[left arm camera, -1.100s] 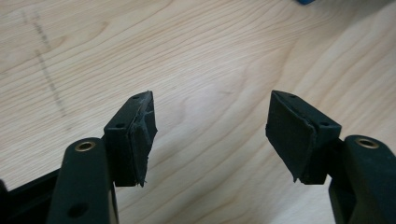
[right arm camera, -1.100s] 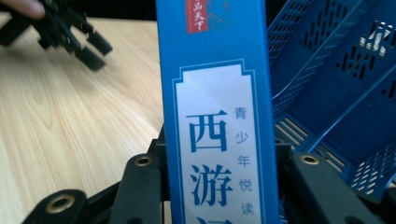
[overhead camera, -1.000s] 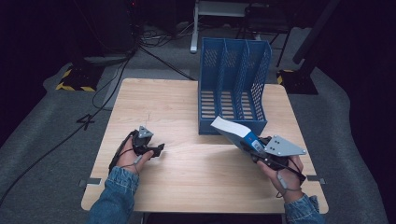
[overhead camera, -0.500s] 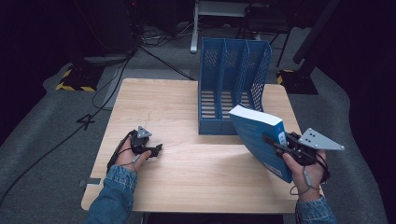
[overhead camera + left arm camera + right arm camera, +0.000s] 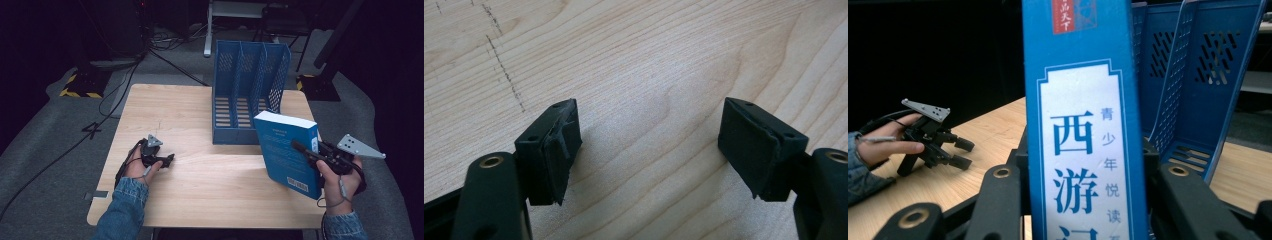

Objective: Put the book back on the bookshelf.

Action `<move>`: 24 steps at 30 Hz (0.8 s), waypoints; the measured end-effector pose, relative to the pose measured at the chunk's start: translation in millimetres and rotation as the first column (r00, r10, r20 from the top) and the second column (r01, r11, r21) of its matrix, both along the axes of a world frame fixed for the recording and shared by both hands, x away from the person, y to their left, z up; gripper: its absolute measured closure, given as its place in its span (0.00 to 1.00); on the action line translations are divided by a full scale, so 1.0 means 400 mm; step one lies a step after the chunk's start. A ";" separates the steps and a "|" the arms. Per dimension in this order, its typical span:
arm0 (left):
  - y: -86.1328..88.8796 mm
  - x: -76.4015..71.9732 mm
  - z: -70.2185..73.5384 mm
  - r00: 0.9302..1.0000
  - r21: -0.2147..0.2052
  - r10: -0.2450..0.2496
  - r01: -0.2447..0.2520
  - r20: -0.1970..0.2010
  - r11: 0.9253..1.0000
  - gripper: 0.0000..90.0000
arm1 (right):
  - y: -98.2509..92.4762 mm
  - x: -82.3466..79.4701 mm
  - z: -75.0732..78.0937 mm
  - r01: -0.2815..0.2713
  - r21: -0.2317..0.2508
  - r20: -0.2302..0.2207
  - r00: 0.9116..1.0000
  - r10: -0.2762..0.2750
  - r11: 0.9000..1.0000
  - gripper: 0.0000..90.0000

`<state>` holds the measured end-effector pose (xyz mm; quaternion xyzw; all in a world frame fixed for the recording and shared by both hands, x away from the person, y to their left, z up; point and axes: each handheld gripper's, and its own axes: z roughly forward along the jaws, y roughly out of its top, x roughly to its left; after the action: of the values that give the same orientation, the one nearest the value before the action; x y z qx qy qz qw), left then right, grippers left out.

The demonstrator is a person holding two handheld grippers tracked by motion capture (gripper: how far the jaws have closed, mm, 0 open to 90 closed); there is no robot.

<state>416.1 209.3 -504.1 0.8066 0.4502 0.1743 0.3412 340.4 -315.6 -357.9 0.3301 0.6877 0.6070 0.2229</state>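
- The blue book (image 5: 286, 150) is at the lower right of the high view, held up on end just in front of the blue file rack (image 5: 248, 90).
- The right gripper (image 5: 310, 154) has its jaws squeezed on the book's spine.
- The book looks thick, stiff and probably heavy, with a smooth cover that may slip, so the spine is a good place to hold.
- The left gripper (image 5: 167, 160) rests at the lower left on the table (image 5: 200, 190), jaws apart, holding nothing.

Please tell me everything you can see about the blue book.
The blue book is a thick paperback with white page edges along its top. Its spine has a white panel with blue Chinese characters and a small red label above; a barcode sits low on its cover. It stands nearly upright over the table's right side, clamped across the spine by the right gripper, just before the blue file holder.
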 end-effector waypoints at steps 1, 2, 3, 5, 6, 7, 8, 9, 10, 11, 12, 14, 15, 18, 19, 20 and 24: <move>0.000 0.000 0.000 1.000 0.000 0.000 0.000 0.000 1.000 0.28 | 0.002 0.002 0.002 -0.002 -0.003 -0.002 1.000 0.002 1.000 0.69; 0.000 0.000 0.000 1.000 0.003 0.000 0.000 0.002 1.000 0.28 | 0.005 0.003 0.004 -0.003 -0.006 -0.003 1.000 0.003 1.000 0.69; 0.000 0.000 0.000 1.000 0.003 0.000 0.000 0.002 1.000 0.28 | 0.009 0.005 0.006 -0.002 -0.015 -0.003 1.000 0.002 1.000 0.69; 0.000 0.000 0.000 1.000 0.003 0.001 -0.001 0.003 1.000 0.28 | 0.015 0.009 0.009 -0.004 -0.025 -0.005 1.000 0.004 1.000 0.69; 0.000 0.000 0.000 1.000 0.004 0.001 -0.001 0.003 1.000 0.28 | 0.018 0.012 0.012 0.000 -0.027 -0.010 1.000 -0.001 1.000 0.69; 0.000 0.000 0.000 1.000 0.004 0.001 -0.001 0.003 1.000 0.28 | 0.018 0.012 0.012 0.000 -0.027 -0.010 1.000 -0.001 1.000 0.69; 0.000 0.000 0.000 1.000 0.003 0.001 -0.001 0.002 1.000 0.28 | 0.021 0.015 0.015 0.002 -0.029 -0.017 1.000 -0.002 1.000 0.69; 0.000 0.000 0.000 1.000 0.003 0.001 -0.001 0.002 1.000 0.28 | 0.025 0.020 0.020 0.004 -0.039 -0.013 1.000 -0.005 0.999 0.69; 0.000 0.000 0.000 1.000 0.003 0.001 -0.001 0.002 1.000 0.28 | 0.030 0.022 0.025 0.004 -0.045 -0.016 1.000 -0.005 0.999 0.69; 0.000 0.000 0.000 1.000 0.003 0.001 -0.001 0.002 1.000 0.28 | 0.035 0.025 0.030 0.007 -0.054 -0.009 1.000 -0.007 0.999 0.69; 0.000 0.000 0.000 1.000 0.003 0.000 0.000 0.002 1.000 0.28 | 0.040 0.027 0.035 0.006 -0.062 -0.004 1.000 -0.007 0.998 0.69; 0.000 0.000 0.000 1.000 0.003 0.000 0.000 0.002 1.000 0.28 | 0.050 0.029 0.045 0.002 -0.069 0.005 1.000 -0.001 0.998 0.69; 0.000 0.000 0.000 1.000 0.003 0.001 -0.001 0.002 1.000 0.28 | 0.056 0.029 0.050 -0.001 -0.071 0.009 1.000 0.002 0.997 0.69; 0.000 0.000 0.000 1.000 0.003 0.000 0.000 0.004 1.000 0.28 | 0.070 0.031 0.057 -0.019 -0.058 0.015 1.000 0.020 0.998 0.69; 0.000 0.000 0.000 1.000 0.003 0.001 -0.001 0.002 1.000 0.28 | 0.076 0.031 0.057 -0.027 -0.055 0.021 0.999 0.028 0.998 0.69; 0.000 0.000 0.000 1.000 0.003 0.000 0.000 0.002 1.000 0.28 | 0.083 0.031 0.055 -0.037 -0.049 0.023 0.999 0.038 0.998 0.69; 0.000 0.000 0.000 1.000 0.004 0.000 0.000 0.002 1.000 0.28 | 0.108 0.041 0.029 -0.070 -0.001 0.019 0.997 0.070 0.998 0.69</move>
<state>416.0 209.4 -504.1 0.8071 0.4495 0.1760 0.3400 356.7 -272.3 -346.4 0.3001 0.6968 0.6174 0.2081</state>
